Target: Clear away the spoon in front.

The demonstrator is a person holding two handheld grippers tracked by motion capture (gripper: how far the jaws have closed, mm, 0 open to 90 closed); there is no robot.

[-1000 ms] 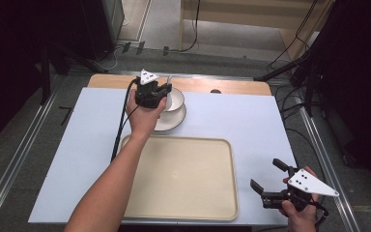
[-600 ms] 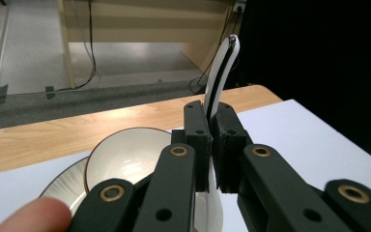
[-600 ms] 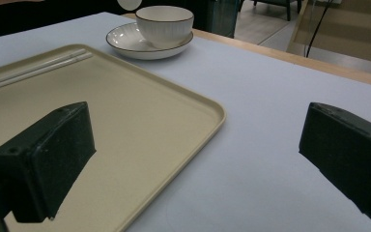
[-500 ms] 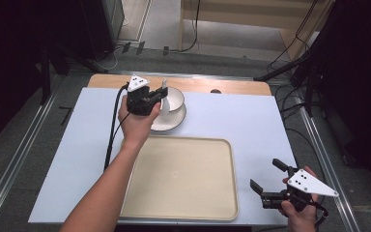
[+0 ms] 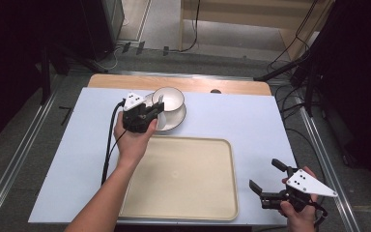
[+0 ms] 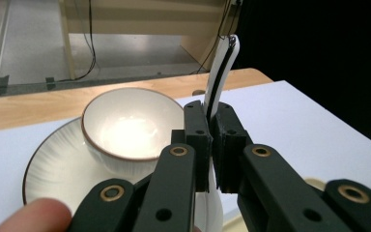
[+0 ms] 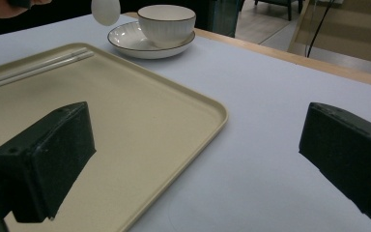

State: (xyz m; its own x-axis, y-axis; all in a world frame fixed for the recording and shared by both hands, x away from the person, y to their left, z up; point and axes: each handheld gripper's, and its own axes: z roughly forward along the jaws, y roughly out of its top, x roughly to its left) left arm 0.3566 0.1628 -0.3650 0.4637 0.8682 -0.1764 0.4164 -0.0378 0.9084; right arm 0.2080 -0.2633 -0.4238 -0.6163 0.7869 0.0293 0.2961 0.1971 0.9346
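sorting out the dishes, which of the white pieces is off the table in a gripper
The spoon: the left gripper is clamped on its handle, holding it in the air. The bowl sits on the saucer.

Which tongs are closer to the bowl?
Left. The left tongs hold a white spoon right beside the bowl. The right tongs wait far away, past the tray's near corner.

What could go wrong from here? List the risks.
1. The left hand-held gripper pinches the white spoon by its thin handle; it could pivot or slip out.
2. The spoon's end hangs close to the bowl and saucer; a careless swing might knock them.
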